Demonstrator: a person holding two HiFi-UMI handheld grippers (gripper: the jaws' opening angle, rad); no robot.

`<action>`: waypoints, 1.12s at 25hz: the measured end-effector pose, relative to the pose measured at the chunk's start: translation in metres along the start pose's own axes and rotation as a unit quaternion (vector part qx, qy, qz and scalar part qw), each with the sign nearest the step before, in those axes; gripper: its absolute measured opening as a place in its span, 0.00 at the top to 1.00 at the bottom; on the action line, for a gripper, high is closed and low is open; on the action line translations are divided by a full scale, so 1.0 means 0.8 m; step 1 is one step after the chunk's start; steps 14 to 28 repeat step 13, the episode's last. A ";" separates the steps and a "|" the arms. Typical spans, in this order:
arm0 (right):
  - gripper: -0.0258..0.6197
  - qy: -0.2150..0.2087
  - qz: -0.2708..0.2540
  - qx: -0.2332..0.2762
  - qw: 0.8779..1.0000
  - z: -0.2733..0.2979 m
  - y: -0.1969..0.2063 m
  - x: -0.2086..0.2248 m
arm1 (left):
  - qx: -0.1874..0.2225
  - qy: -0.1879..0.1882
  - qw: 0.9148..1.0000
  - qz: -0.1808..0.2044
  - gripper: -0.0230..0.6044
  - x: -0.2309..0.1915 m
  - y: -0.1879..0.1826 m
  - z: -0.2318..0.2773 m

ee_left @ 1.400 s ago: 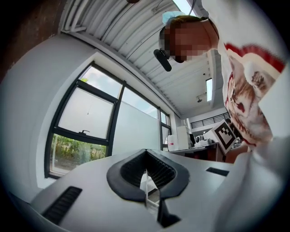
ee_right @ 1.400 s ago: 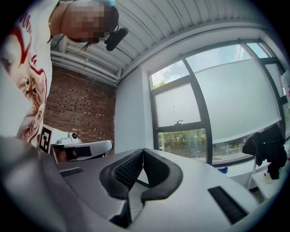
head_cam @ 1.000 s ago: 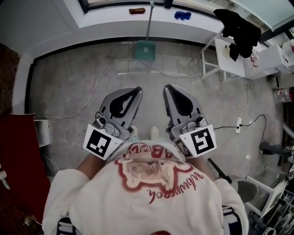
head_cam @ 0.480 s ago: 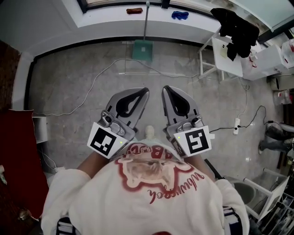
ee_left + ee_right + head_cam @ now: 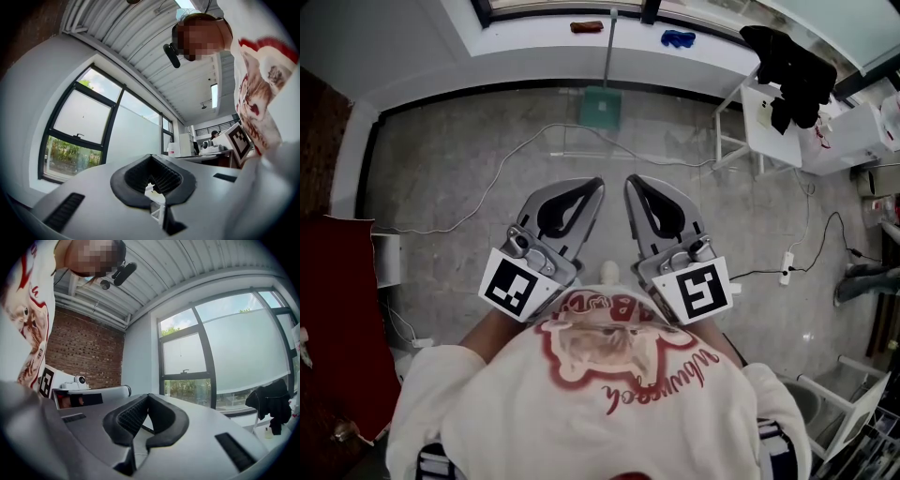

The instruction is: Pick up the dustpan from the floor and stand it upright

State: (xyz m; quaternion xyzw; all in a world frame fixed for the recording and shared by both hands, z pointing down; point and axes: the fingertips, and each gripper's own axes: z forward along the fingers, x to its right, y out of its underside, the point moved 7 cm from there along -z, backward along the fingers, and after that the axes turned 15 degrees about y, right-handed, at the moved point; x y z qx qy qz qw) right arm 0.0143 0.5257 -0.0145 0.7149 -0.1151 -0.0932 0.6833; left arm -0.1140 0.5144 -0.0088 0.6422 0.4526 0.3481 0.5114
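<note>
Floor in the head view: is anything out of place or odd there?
A loose white cable snakes across the floor in front of the green dustpan. It looks untidy and could catch a foot. Nothing looks spilled or broken.

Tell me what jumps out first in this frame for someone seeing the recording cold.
The two grey tongs fill the centre of the head view. The left tongs and right tongs are both closed and empty, held side by side in front of the person's white sweatshirt. Beyond them, a green dustpan with a long handle sits at the far edge of the grey floor, and a white cable trails across in between.
</note>
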 end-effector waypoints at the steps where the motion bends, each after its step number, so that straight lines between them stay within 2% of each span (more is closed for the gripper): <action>1: 0.92 -0.002 0.000 0.000 1.000 0.000 0.001 0.000 | 0.000 -0.002 1.000 0.000 0.93 0.000 0.000 0.000; 28: 0.92 -0.001 0.011 -0.011 1.000 0.000 0.010 -0.002 | -0.003 -0.002 1.000 -0.001 0.93 0.000 0.005 -0.001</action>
